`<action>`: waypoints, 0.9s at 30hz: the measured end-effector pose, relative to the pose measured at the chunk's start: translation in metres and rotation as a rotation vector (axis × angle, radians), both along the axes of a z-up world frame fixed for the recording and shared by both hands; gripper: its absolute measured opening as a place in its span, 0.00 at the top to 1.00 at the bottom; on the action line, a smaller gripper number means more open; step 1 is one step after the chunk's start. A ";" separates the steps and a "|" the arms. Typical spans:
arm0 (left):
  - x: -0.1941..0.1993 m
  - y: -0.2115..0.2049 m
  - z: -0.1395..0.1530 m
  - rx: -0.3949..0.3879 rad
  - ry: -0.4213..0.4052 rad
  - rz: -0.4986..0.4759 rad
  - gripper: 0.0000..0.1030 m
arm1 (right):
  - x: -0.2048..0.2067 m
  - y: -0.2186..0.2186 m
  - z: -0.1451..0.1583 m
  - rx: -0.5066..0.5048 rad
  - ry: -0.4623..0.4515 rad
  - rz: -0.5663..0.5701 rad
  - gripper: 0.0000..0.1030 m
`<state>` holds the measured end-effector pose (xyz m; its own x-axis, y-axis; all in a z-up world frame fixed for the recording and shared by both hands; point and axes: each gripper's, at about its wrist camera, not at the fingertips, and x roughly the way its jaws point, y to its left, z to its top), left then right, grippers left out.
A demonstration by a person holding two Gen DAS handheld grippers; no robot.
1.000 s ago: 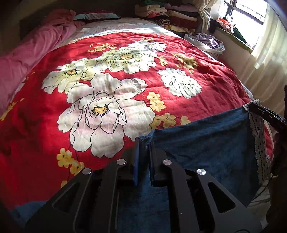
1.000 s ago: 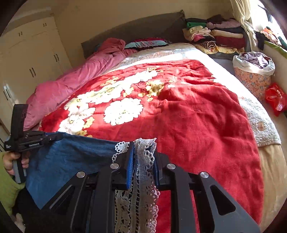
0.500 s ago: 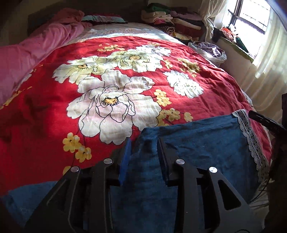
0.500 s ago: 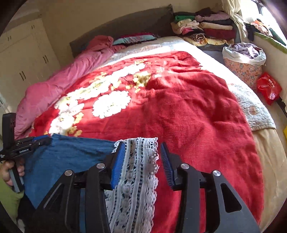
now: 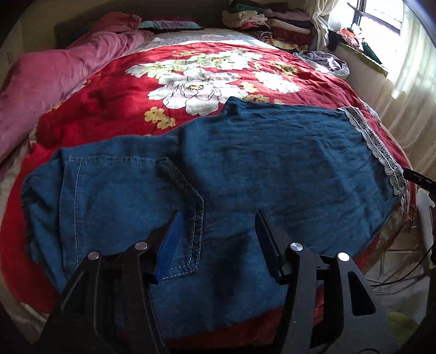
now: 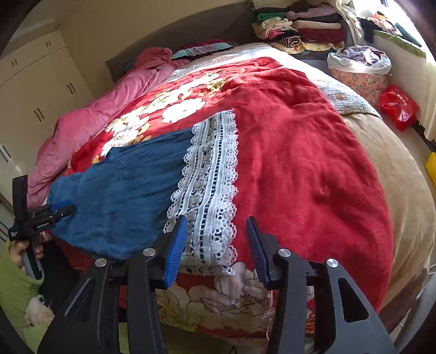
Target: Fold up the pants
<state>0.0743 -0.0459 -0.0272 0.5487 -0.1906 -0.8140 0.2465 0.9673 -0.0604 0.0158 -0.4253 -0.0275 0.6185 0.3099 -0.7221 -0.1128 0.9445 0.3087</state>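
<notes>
the pants (image 5: 245,177) hide the blanket (image 5: 114,100) beneath them.

My left wrist view sits low over the foot of the bed (image 5: 81,114), looking up its length toward the headboard, close above the pants (image 5: 272,163), with the window (image 5: 381,16) at its right. My right wrist view looks the same way from further right, close over the lace hem (image 6: 209,177), catching the left hand-held gripper (image 6: 51,212) at its left edge. Both share the pants, the red floral blanket (image 6: 299,149) and the stacked clothes (image 6: 294,30)
</notes>
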 end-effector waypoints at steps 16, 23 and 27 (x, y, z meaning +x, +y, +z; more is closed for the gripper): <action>0.008 0.042 -0.007 -0.056 0.056 0.122 0.52 | -0.010 0.026 -0.024 -0.187 0.056 0.047 0.82; -0.003 0.032 0.003 0.001 0.020 0.110 0.48 | -0.022 0.029 0.010 -0.213 -0.025 0.024 0.71; -0.016 0.019 0.013 0.012 -0.007 0.087 0.44 | -0.026 0.047 0.028 -0.215 -0.098 0.055 0.64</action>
<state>0.0580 -0.0270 -0.0140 0.5680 -0.1326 -0.8123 0.1622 0.9856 -0.0474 -0.0105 -0.3783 0.0003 0.6752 0.1911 -0.7125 -0.1857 0.9788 0.0865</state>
